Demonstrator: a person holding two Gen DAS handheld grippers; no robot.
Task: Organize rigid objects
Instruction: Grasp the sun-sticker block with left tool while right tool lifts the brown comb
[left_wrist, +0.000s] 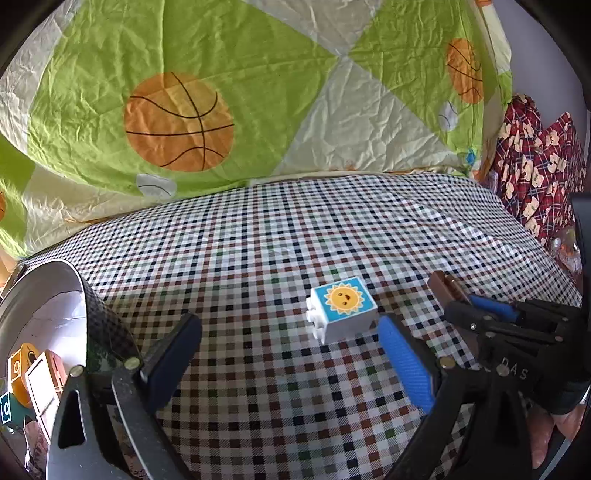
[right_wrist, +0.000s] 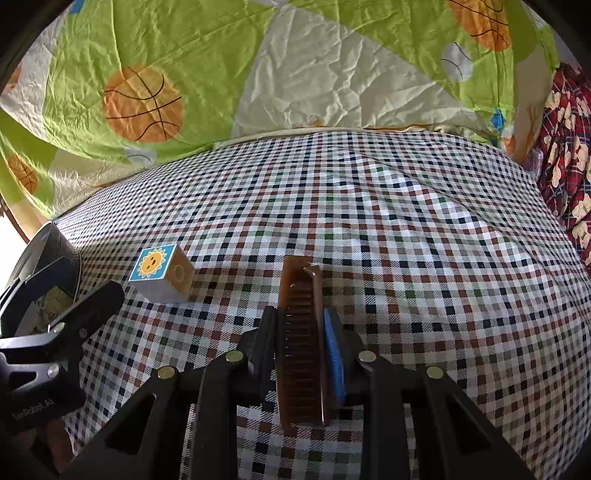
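The comb (right_wrist: 300, 332) is a flat brown translucent plastic piece with a row of fine teeth along one long side. It stands on edge at lower centre of the right wrist view, pinched between the black pad and the blue ribbed pad of the right tool (right_wrist: 301, 325), whose jaws are pressed against both faces; its far end projects beyond the fingertips over the cloth. In the left wrist view only that far end shows, at the right edge (left_wrist: 447, 286), together with the right tool (left_wrist: 476, 306).

The toy block (left_wrist: 341, 308) is a white moulded plastic cube with round studs on one side and a blue face printed with a smiling sun. It lies on the cloth at centre of the left wrist view, just ahead of the left tool (left_wrist: 291, 354), whose jaws stand spread and pinch nothing. In the right wrist view the block (right_wrist: 162, 271) sits at middle left.

The desk (right_wrist: 406, 229) carries a checked cloth in white, brown, black and green. Behind it hangs a crumpled green and cream quilt (left_wrist: 221, 74) printed with basketballs; a red patterned fabric (left_wrist: 535, 166) sits at right.

Only the left wrist view shows, at lower left, a round metal-walled container (left_wrist: 44, 291) holding several small items
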